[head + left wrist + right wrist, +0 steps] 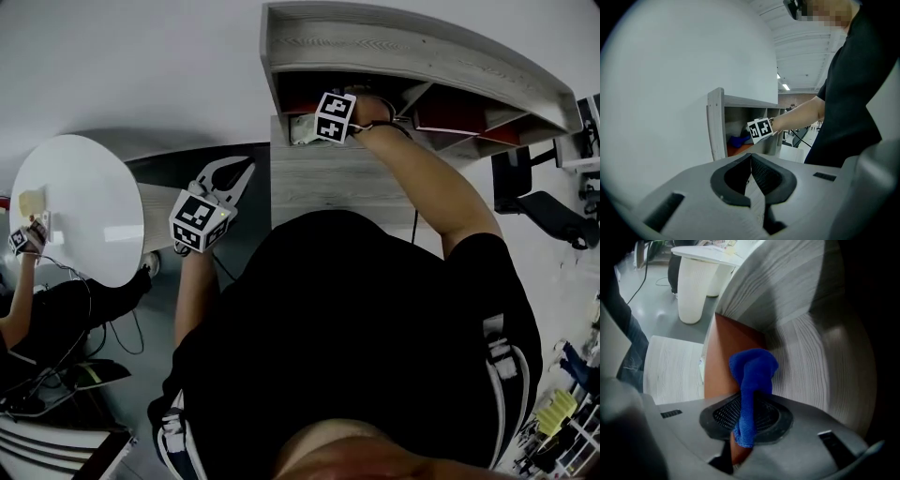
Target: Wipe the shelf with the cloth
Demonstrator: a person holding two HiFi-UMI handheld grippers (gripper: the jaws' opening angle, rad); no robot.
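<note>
A white wall (141, 66) carries the grey wood-grain shelf (422, 52), whose open compartments have orange-brown floors. A pale wood-grain top (323, 183) lies directly below it. Well apart, to the left, stands a round white table (70, 211), and a second person (37, 319) sits at its left edge. The black shirt (356, 328) of the person at work fills the lower head view and hides the floor beneath.

The right forearm reaches into the compartment at the shelf's left end, and the right gripper (745, 416) is inside it. Its jaws are clamped on the blue cloth (753, 373). The cloth's bunched free end lies against the orange-brown floor, near the back corner where the grey side wall meets it.

The left gripper (234, 176) hangs outside, off the shelf's left edge, between the table and the pale top. Its jaws are closed together with nothing between them.
</note>
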